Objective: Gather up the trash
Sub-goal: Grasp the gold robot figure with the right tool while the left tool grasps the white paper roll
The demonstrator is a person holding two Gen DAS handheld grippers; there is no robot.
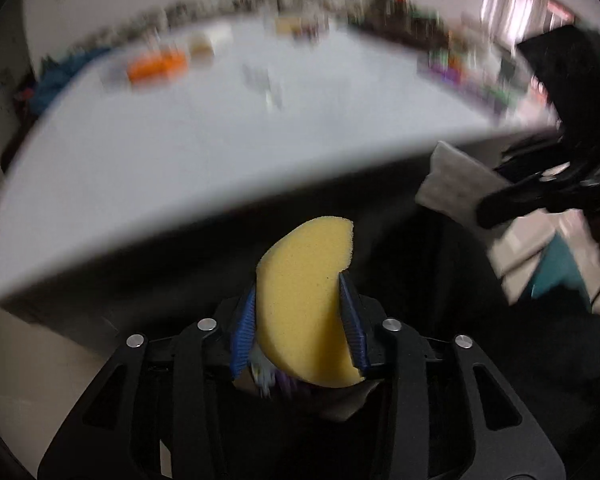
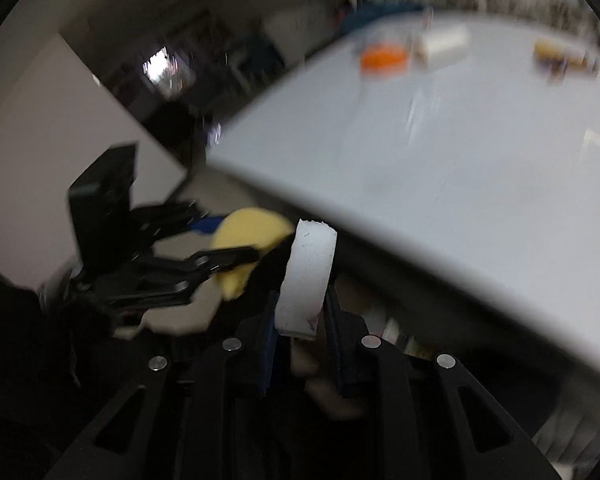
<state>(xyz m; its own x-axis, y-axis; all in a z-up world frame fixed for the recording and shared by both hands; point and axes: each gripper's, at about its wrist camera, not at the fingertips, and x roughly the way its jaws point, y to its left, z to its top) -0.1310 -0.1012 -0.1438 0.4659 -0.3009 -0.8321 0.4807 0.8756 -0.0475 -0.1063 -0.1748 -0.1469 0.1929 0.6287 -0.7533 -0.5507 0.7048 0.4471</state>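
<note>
My left gripper (image 1: 300,304) is shut on a yellow sponge piece (image 1: 308,300), held below the near edge of the white table (image 1: 220,148). In the right wrist view the same sponge (image 2: 244,236) and left gripper (image 2: 228,258) appear at left. My right gripper (image 2: 302,312) is shut on a white foam piece (image 2: 306,280), also below the table edge. In the left wrist view the right gripper (image 1: 488,210) holds that white piece (image 1: 452,180) at the right. Both hang over a dark space; what lies beneath is unclear.
On the table (image 2: 460,140) lie an orange item (image 1: 156,65) (image 2: 382,56), a white block (image 2: 442,44), a brownish item (image 2: 564,56) and small clear scraps (image 1: 264,80). Clutter lines the far edge. A pale wall panel (image 2: 52,152) stands at left.
</note>
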